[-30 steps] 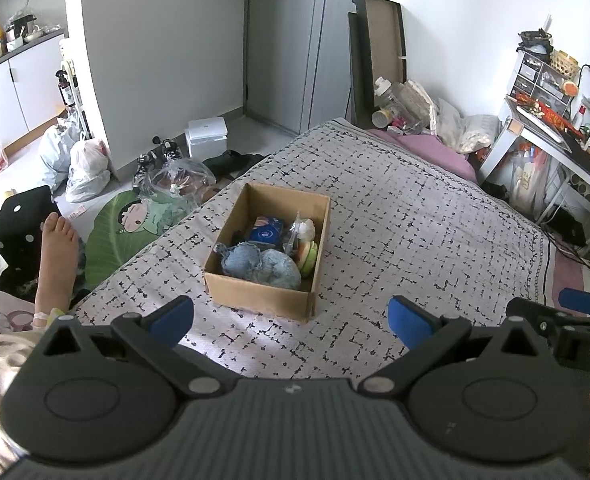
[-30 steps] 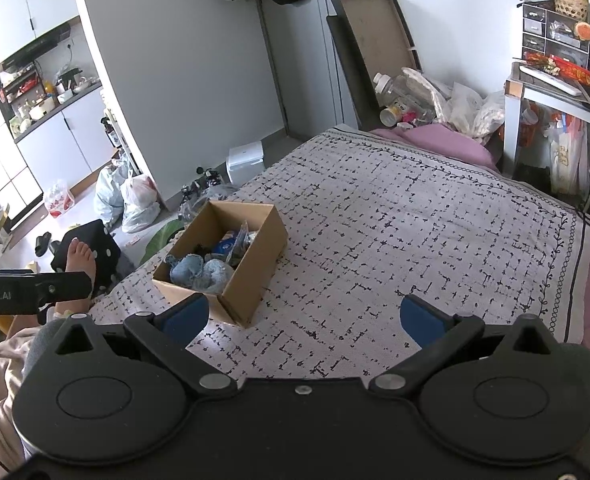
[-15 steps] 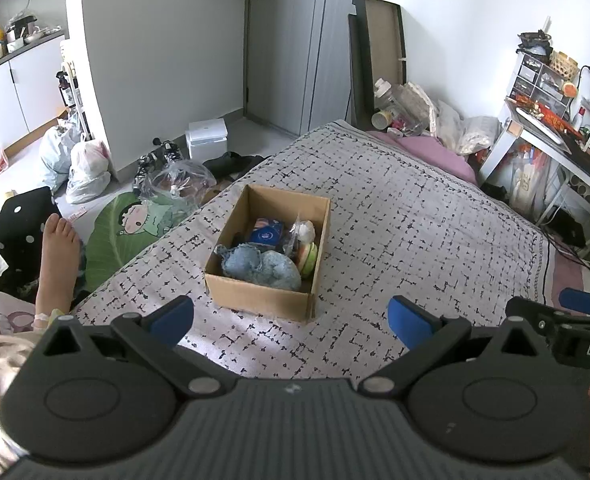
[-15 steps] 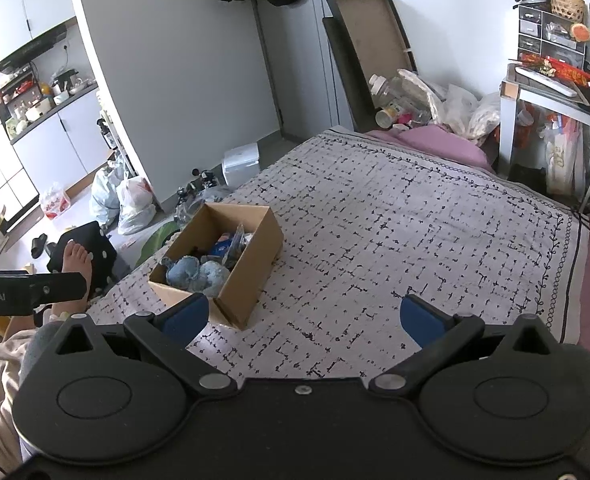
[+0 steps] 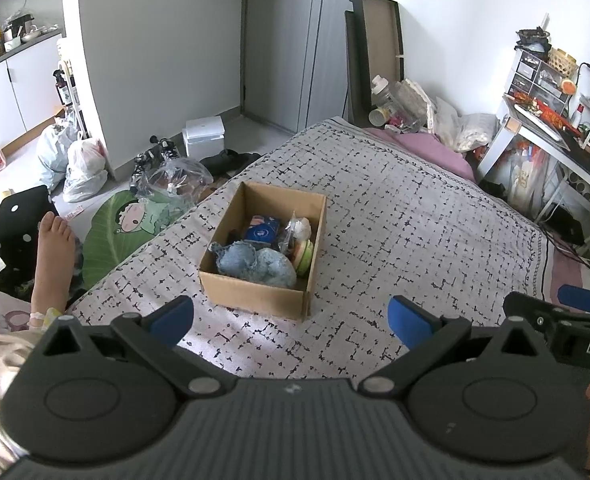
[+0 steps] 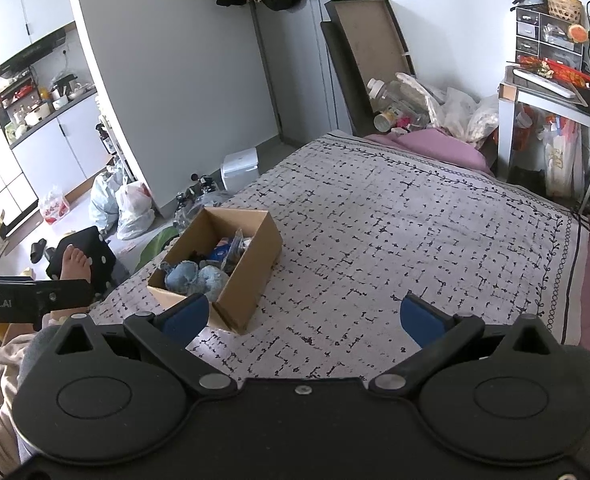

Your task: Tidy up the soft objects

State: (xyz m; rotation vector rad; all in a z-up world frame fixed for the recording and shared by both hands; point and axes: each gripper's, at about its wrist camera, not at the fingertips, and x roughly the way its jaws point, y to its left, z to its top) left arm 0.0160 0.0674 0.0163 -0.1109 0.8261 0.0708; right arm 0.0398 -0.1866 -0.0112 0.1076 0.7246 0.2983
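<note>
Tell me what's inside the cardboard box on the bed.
The cardboard box holds a blue plush toy at its near end, a dark blue packet, a clear bag and a green round item. Anything beneath them is covered.

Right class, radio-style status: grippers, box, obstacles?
Left gripper open, empty. Right gripper open, empty. Box on bed, blue plush inside. Nothing blocking the box.

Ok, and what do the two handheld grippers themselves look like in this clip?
Both match: the left gripper and right gripper have matte black bodies with two round discs, silver pivot screws, angled black link arms and blue finger pads. White lettering marks the sides: "DAS" on the right one, "Robot.AI" on the left. No cables show.
</note>
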